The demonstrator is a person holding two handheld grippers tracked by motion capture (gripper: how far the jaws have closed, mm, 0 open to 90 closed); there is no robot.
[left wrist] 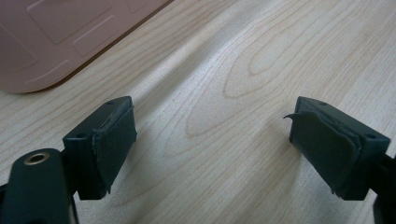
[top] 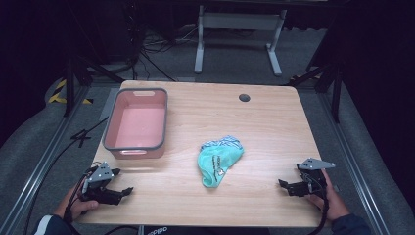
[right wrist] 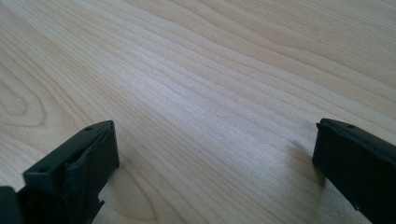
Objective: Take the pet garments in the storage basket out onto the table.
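Resting low at the near corners of the wooden table (top: 274, 122): left gripper (top: 122, 188) near-left, jaws spread wide over bare wood, right gripper (top: 286, 185) near-right, jaws likewise spread, nothing between either pair. Crumpled teal cloth (top: 219, 159) lies mid-table between them, well apart from both. Pink bin (top: 137, 125) sits far-left, just beyond the left gripper, its corner visible in the left gripper view

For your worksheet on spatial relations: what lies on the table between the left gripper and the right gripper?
In the high view, a crumpled teal cloth lies between the left gripper and right gripper.
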